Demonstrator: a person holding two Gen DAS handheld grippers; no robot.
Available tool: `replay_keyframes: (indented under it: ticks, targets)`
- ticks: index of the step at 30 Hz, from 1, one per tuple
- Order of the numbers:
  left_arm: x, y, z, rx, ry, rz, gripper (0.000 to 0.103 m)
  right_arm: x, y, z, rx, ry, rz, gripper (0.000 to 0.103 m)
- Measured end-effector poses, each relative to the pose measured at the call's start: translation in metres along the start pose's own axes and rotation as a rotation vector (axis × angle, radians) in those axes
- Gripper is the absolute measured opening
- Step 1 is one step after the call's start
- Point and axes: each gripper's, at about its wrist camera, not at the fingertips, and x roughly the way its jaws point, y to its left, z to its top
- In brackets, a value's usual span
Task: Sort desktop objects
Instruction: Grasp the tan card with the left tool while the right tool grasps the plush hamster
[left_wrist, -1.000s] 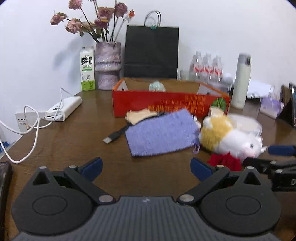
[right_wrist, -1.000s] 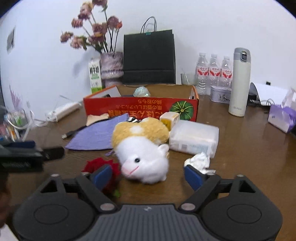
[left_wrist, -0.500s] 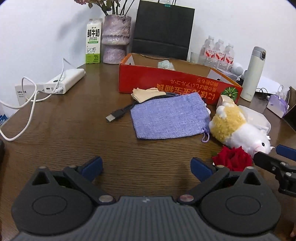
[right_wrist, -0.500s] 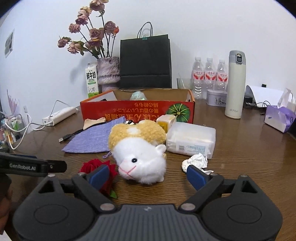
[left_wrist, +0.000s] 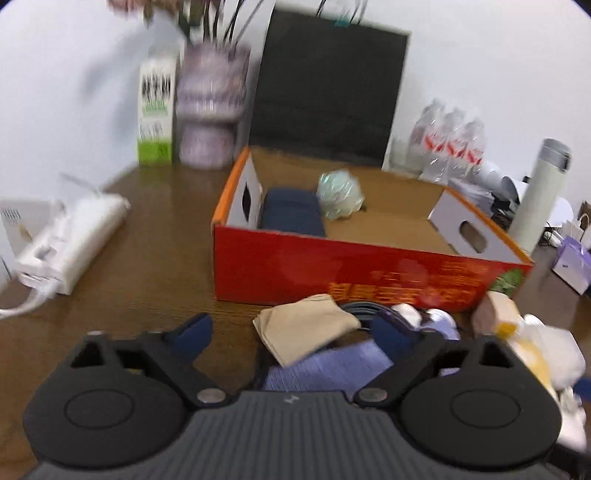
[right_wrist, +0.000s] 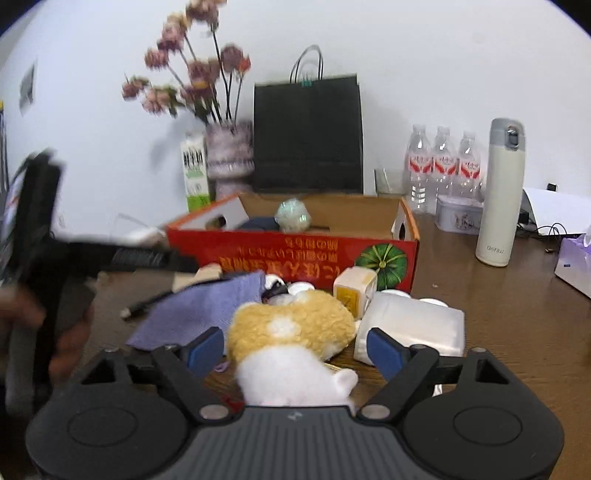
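R gripper (right_wrist: 295, 349) sits low over the plush (right_wrist: 291, 343); the toy lies between the blue pads, fluffy yellow back at 12 o'clock, white belly nearest the camera. Jaws wide but closing, pads not visibly pressing on the fur yet.

L gripper (left_wrist: 291, 330) is also closing, w/ the tan cloth (left_wrist: 304, 330) between its fingers and the pouch (left_wrist: 325, 369) just under it at 6 o'clock. Can't tell if the pads touch either; view is blurred.

Box (left_wrist: 369, 266) is at 12 o'clock from both grippers: red printed cardboard, open top, plain brown inside. In it, a dark blue soft block (left_wrist: 291, 218) and a crinkly pale-green wad (left_wrist: 340, 197).

Pouch is coarse lilac weave, flat. At 2 o'clock of the plush, a frosted plastic tub (right_wrist: 413, 328) and a small cream cube (right_wrist: 354, 291), touching the box front. Table (left_wrist: 147, 266) is dark wood, glossy.
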Motion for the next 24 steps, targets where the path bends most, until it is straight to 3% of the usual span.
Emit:
replay_keyframes:
  ticks: [2, 4, 5, 6, 8, 13, 17, 24]
  targets:
    - [0.014, 0.012, 0.003, -0.072, 0.045, -0.020, 0.067, 0.008, 0.000, -0.003, -0.001, 0.023, 0.022, 0.083]
    - [0.017, 0.023, 0.000, -0.127, 0.045, -0.039, 0.040, 0.014, 0.003, -0.008, -0.012, 0.044, 0.013, 0.081]
    - [0.017, 0.025, 0.000, -0.122, 0.049, -0.038, 0.015, 0.018, 0.004, -0.010, -0.018, 0.053, 0.004, 0.079]
    - [0.016, 0.026, -0.001, -0.119, 0.044, -0.045, 0.011, 0.021, 0.004, -0.011, -0.017, 0.072, 0.003, 0.071]
    - [0.006, 0.028, -0.003, -0.125, 0.005, -0.050, 0.008, 0.023, 0.003, -0.012, 0.005, 0.074, 0.017, 0.069]
    - [-0.028, 0.023, -0.001, -0.123, -0.110, -0.092, 0.005, 0.014, 0.006, -0.009, 0.002, 0.061, 0.023, 0.051]
    - [-0.074, 0.019, -0.002, -0.163, -0.191, -0.147, 0.005, -0.012, 0.005, -0.004, -0.018, -0.022, 0.015, 0.050]
    - [-0.136, -0.001, -0.004, -0.120, -0.281, -0.122, 0.006, -0.063, -0.004, 0.012, 0.015, -0.172, 0.003, 0.050]
